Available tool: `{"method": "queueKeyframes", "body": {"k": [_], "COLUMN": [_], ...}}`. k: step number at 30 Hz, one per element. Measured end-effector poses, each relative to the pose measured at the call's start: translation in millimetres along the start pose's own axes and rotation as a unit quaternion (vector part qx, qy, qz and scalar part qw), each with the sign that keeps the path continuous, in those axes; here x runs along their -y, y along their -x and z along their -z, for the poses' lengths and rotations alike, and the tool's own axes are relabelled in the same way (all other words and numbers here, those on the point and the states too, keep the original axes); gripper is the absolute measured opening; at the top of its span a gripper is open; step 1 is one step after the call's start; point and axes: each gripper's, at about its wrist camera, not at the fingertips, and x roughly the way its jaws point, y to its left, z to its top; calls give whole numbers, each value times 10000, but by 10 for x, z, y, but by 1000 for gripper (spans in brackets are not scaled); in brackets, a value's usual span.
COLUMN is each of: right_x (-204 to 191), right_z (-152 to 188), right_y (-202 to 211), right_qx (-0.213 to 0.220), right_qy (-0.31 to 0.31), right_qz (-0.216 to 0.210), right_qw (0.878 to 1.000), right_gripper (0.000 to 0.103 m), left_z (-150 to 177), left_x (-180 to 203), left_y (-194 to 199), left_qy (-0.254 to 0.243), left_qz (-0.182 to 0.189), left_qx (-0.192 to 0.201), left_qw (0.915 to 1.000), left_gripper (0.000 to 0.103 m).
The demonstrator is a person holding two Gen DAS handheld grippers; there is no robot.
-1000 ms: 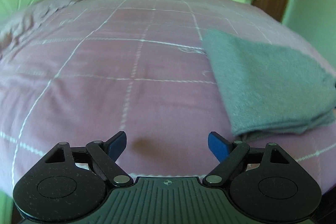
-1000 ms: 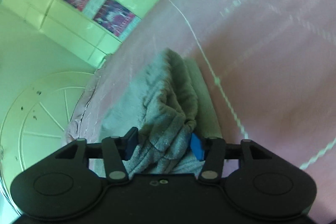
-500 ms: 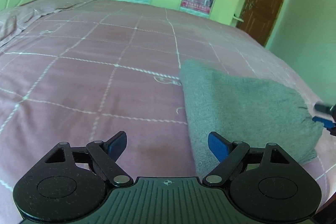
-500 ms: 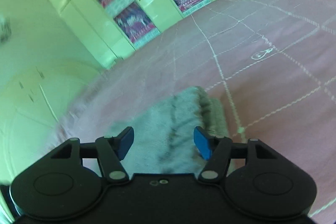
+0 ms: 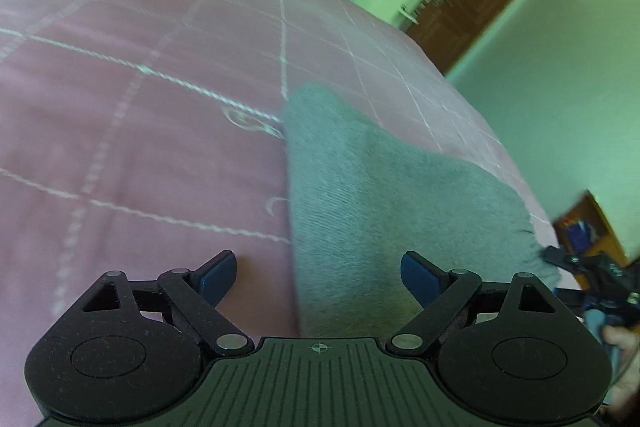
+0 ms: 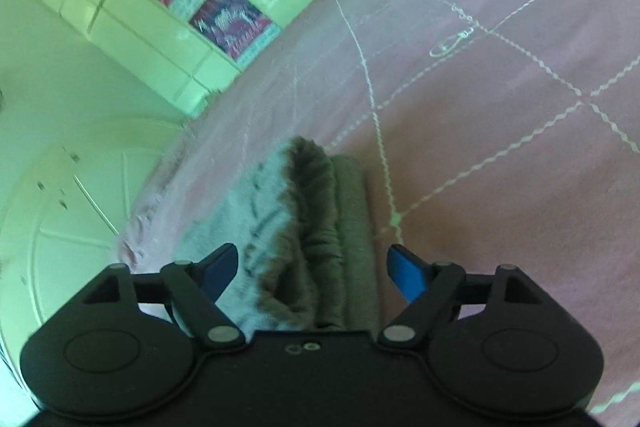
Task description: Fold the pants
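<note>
Pants (image 5: 384, 211), gray and folded, lie on your pink bed (image 5: 132, 131). Your left gripper (image 5: 318, 273) has wide jaws over their edge, holding nothing. Your right gripper (image 6: 312, 267) jaws are opening, with the pants between them, not pinched

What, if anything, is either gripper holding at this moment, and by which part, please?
Nothing is held. The left gripper is open over the edge of the folded grey pants; the right gripper is opening, pads clear of the pants between them.
</note>
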Motion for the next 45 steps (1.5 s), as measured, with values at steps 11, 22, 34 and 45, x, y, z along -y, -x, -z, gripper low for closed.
{"method": "queueKeyframes", "body": {"k": [11, 22, 34, 45], "right_x": [158, 276, -41, -642], "right_z": [-101, -225, -92, -644], "right_y": [-255, -26, -283, -280], "right_qx": [-552, -623, -1003, -854], "right_qy": [-394, -675, -107, 410], "right_qz": [-671, -584, -710, -1319], "right_qw": [9954, 9941, 9924, 9867], "right_gripper": [75, 64, 44, 37], "left_z": [-100, -106, -117, -569], "left_x": [-154, -269, -46, -76], "left_y": [-589, -790, -893, -486], "left_qy": [784, 1113, 883, 1021], "left_qz": [1208, 1528, 1274, 1798], "left_qx": [-573, -821, -684, 283], "left_qw": [9879, 9785, 9855, 9780], "left_gripper": [72, 60, 45, 27]}}
